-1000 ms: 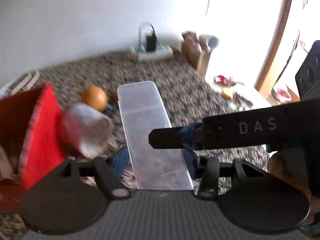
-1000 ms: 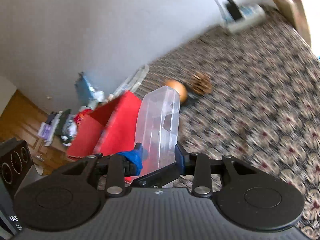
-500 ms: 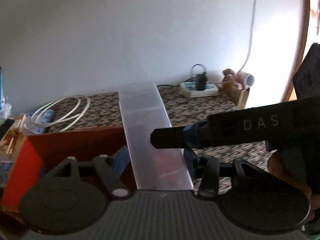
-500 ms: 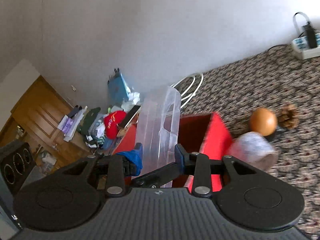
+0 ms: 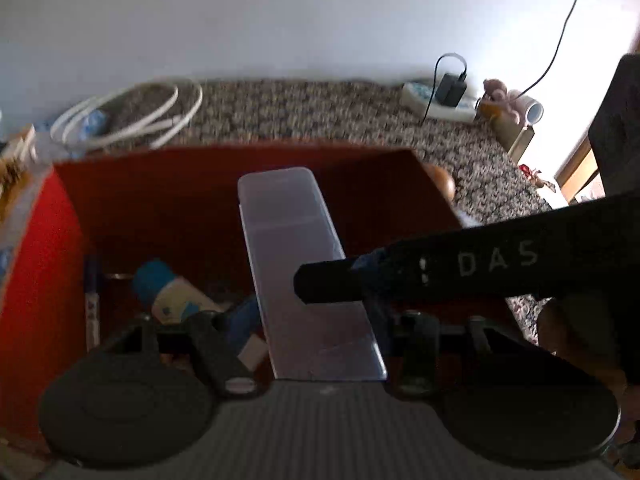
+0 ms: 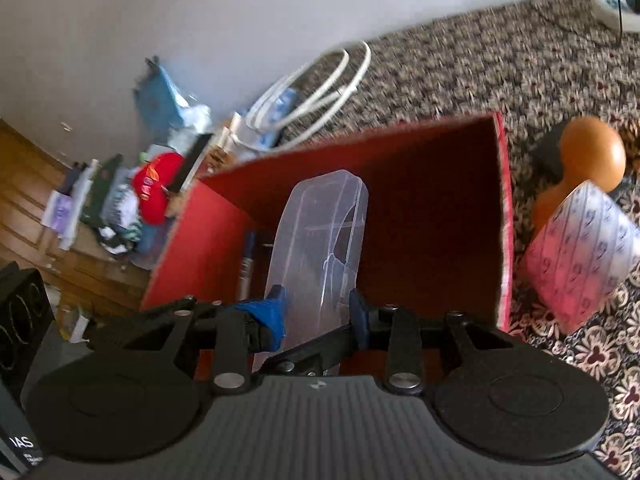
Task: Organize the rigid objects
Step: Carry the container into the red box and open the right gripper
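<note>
A long clear plastic box [image 5: 304, 264] is held by both grippers over the open red box [image 5: 168, 184]. My left gripper [image 5: 316, 320] is shut on its near end. My right gripper [image 6: 318, 308] is shut on the same clear plastic box [image 6: 324, 236], which points down into the red box [image 6: 432, 208]. The right gripper's black finger crosses the left wrist view. Inside the red box lie a blue-capped tube [image 5: 172, 292] and a marker pen [image 5: 91, 300].
An orange ball [image 6: 592, 156] and a patterned clear cup [image 6: 576, 260] lie on the carpet right of the red box. A white cable coil [image 5: 128, 116] and a power strip [image 5: 440, 96] lie by the wall. Clutter [image 6: 152, 184] sits left of the box.
Both grippers carried the clear box from over the carpet to above the red box and tilted it downward; the box's inside now shows below it.
</note>
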`<state>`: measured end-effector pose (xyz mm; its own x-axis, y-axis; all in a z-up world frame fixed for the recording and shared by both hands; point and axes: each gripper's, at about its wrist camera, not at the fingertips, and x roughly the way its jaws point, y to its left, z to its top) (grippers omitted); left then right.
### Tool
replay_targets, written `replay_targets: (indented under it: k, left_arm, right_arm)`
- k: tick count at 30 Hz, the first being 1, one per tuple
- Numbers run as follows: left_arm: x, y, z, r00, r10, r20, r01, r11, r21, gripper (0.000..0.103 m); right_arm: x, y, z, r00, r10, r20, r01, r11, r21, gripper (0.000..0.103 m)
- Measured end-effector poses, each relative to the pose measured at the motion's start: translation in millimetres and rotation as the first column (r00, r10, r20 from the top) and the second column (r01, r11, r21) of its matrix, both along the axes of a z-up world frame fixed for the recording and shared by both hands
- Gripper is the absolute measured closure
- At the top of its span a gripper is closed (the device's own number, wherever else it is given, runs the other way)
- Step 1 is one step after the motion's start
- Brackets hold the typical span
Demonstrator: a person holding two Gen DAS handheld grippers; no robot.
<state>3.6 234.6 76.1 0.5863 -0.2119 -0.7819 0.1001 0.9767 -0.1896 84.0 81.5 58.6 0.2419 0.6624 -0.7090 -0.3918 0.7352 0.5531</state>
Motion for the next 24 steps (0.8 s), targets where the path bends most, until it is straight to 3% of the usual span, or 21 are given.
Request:
replay_targets:
  k: [3,11,15,19,24]
  left_arm:
    - [4.2,4.3,-10.6,0.999,-0.012,-0.034,0.013,1.000,0.022,0.056]
    - [13.3,15.6,-12.2,0.996,0.003,-0.091,-0.003,1.000,-0.007,0.053]
    - [14.1,11.9,-12.4,0.994,-0.008,-0.106,0.009,1.000,0.014,0.046]
    - [14.4,7.1,-13.1,0.993,-0.003,-0.120,0.010,0.998,0.055,0.050]
    - [14.1,5.7,-12.9,0.993,0.010,-0.120,-0.002,0.998,0.066,0.050]
  right_arm:
    - [2.8,10.3,-7.8,1.000,-0.008,-0.020,0.007,1.000,-0.030,0.084]
    - [8.2,14.8,-14.9,0.999,-0.035,-0.026,0.034,0.999,-0.028,0.081]
    - [3.8,17.9,-16.0,0.999,-0.036,0.018,0.037,0.998,-0.058,0.082]
    - [-4.2,27.8,-18.7,0.993,-0.024,0.120,0.041,0.988,-0.147,0.083]
    - [-4.0,24.8,-18.5,0.989,-0.037,0.142,0.057,0.989,-0.135,0.083]
